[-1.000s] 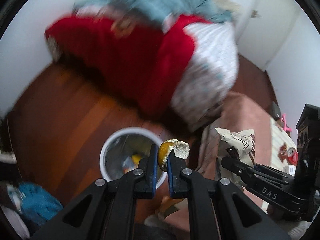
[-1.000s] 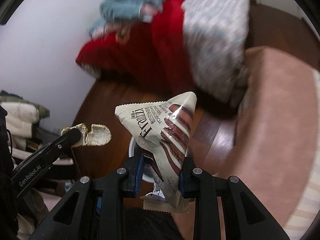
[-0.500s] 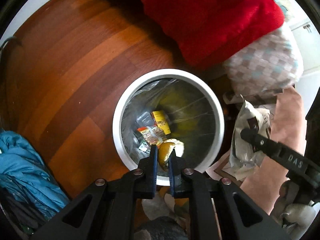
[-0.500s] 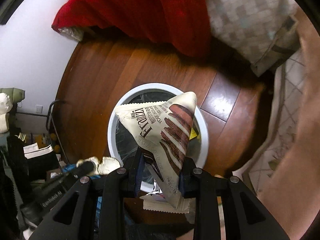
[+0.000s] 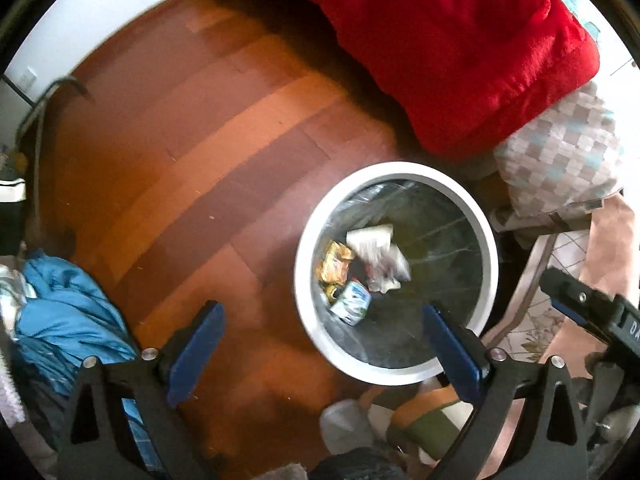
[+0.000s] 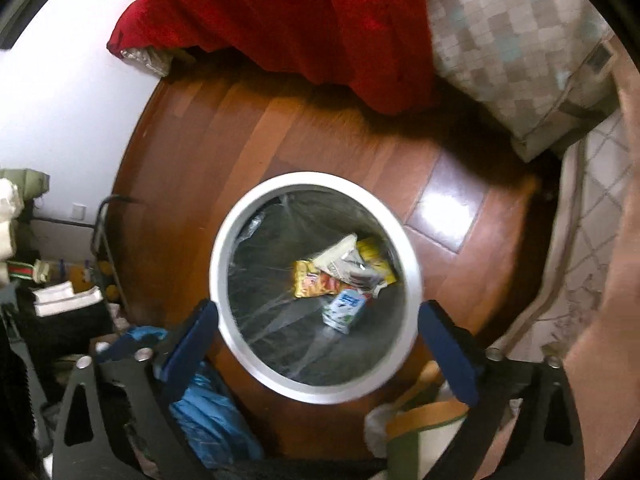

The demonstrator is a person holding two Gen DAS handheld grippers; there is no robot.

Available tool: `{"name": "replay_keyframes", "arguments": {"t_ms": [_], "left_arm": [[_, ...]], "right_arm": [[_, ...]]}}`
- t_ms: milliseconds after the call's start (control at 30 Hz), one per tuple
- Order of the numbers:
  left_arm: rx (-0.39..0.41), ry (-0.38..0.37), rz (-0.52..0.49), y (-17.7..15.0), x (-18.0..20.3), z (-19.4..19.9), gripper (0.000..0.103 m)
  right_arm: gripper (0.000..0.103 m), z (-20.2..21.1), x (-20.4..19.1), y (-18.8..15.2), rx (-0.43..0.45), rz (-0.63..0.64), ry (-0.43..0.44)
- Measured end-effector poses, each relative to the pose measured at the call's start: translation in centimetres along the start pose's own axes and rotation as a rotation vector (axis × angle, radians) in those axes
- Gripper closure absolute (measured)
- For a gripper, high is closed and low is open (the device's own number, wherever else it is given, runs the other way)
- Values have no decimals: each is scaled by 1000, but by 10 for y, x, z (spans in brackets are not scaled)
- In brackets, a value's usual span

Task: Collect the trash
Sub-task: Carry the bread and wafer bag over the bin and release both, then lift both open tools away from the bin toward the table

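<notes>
Beside bin (image 5: 306,236), right gripper (image 5: 568,300).

You can only make out "DA" in white on the other gripper's black finger (image 5: 624,322), off to your left claw's right; everything else is too blurry.

light: bright daylight; glare: floor (image 6: 444,208); blur: mild; edges: fisheye-warped

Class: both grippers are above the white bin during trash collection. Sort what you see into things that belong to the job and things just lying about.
Belong to the job:
left gripper, open
right gripper, open
white bin
snack wrapper
small carton

Lying about:
red blanket
checked pillow
blue cloth
</notes>
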State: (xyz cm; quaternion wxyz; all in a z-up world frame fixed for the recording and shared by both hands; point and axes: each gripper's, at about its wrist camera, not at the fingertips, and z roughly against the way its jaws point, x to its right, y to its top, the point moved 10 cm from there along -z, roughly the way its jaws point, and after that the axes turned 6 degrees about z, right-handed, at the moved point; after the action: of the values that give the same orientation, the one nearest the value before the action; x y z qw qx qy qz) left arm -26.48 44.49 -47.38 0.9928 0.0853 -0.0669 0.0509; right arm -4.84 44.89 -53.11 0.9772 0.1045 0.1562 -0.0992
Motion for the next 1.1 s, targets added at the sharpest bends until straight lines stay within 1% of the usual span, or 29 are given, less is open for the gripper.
{"name": "replay_keyframes", "arguments": {"t_ms": [33,100,200,300,433,700,800,900,1100], "left_arm": [[15,3,-5,-1,-2,6,2],[49,35,-26,-2,-5,14,2],[77,62,-46,-5,-4,21,2],[85,64,-52,-7,-3,26,2],[102,65,-75,-11,5,34,2],[152,54,-115,-21,18,64,2],[175,41,-130,-25,24,79,2],[214,19,-141,-29,31,102,2],[277,-12,-162,-43,44,147,2]], "right_arm": [[0,4,1,-3,1,3,-17],[0,10,6,-13,11,16,-69],[0,16,9,-24,17,49,-135],[0,20,9,-35,10,81,-176],[0,27,5,-44,19,104,-202],[0,63,-6,-49,74,120,-211],[0,88,-12,-53,117,134,-222],[0,111,-18,-57,157,139,-217],[0,172,-28,-68,253,143,-194]]}}
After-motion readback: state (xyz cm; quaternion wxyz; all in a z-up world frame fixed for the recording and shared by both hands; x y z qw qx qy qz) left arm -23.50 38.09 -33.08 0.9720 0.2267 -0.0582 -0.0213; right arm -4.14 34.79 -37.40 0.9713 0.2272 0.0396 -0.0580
